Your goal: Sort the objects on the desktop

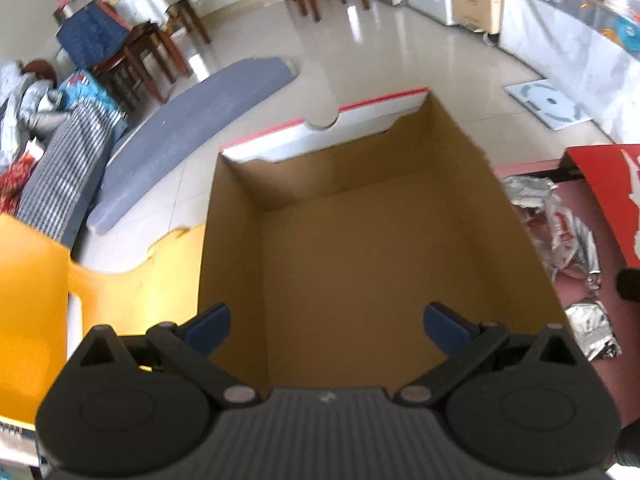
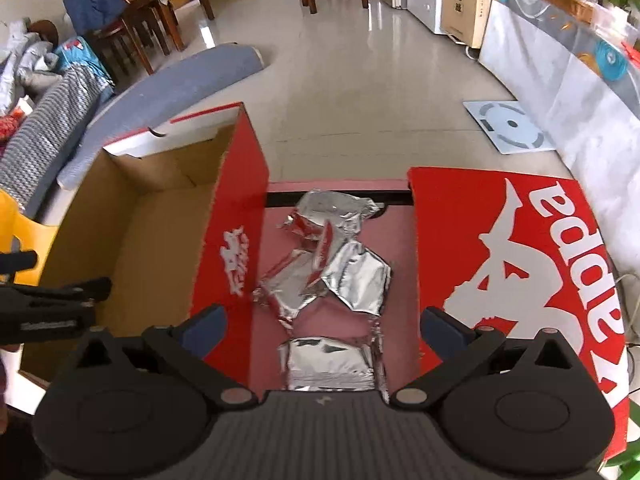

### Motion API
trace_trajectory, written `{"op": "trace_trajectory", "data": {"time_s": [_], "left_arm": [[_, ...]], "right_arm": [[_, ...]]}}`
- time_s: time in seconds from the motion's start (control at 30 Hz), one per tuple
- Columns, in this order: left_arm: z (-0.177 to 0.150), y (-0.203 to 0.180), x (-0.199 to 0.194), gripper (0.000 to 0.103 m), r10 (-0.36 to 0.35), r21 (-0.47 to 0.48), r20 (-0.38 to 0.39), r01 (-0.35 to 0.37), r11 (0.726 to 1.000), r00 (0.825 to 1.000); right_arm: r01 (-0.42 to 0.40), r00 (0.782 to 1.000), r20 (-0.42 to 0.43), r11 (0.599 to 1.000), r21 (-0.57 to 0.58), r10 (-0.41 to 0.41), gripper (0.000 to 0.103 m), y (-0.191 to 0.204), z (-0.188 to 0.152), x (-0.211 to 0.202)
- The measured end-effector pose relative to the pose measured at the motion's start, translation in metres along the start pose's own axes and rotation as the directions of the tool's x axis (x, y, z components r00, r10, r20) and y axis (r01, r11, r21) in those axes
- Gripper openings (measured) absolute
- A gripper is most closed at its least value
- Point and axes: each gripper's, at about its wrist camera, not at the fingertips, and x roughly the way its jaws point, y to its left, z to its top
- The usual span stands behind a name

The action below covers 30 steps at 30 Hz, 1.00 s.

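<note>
Left gripper (image 1: 326,326): wide, nothing held, over empty shoebox (image 1: 360,280) | right gripper (image 2: 322,326): wide, nothing held, above foil wrappers (image 2: 340,280) for pickup | desk (image 2: 400,240): wrappers unsorted

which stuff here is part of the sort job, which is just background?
Job: open cardboard box, empty inside; foil wrappers on the table; red lid; left gripper and right gripper, both open.

Background: floor scale, grey mat, wooden chairs, yellow chair.
</note>
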Motion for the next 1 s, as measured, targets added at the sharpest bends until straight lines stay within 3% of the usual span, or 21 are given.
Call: {"op": "trace_trajectory", "data": {"time_s": [0.13,0.23,0.33,0.47,0.63,0.77,1.0], "left_arm": [[-0.002,-0.002,0.004,0.103,0.032,-0.007,-0.05,-0.032,0.999,0.998],[-0.002,-0.004,-0.001,0.103,0.02,-0.033,-0.037,-0.021,0.999,0.999],[-0.003,-0.005,-0.006,0.103,-0.024,-0.079,-0.032,0.021,0.997,0.999],[-0.002,-0.005,-0.006,0.103,-0.045,-0.107,-0.056,0.038,0.994,0.997],[0.004,0.0,-0.007,0.103,-0.021,-0.108,-0.023,0.019,0.994,1.0],[0.004,0.007,-0.006,0.103,-0.052,-0.145,-0.026,0.047,0.988,0.998],[0.004,0.007,-0.007,0.103,-0.042,-0.145,-0.009,0.04,0.989,0.999]], "right_arm": [[-0.015,1.0,0.019,1.0,-0.026,0.015,0.103,0.002,-0.002,-0.007],[0.013,1.0,0.027,1.0,-0.02,-0.012,0.103,-0.002,-0.003,-0.007],[0.055,0.998,-0.012,0.997,0.047,-0.054,0.103,-0.005,0.003,-0.004],[0.038,0.999,-0.007,0.991,0.129,-0.038,0.103,-0.004,0.009,-0.006],[0.098,0.992,0.074,0.994,0.053,-0.102,0.103,0.002,0.008,-0.005],[0.086,0.992,0.086,0.996,0.027,-0.088,0.103,0.004,0.009,-0.001],[0.099,0.993,0.068,0.995,-0.02,-0.098,0.103,0.01,0.012,0.009]]}}
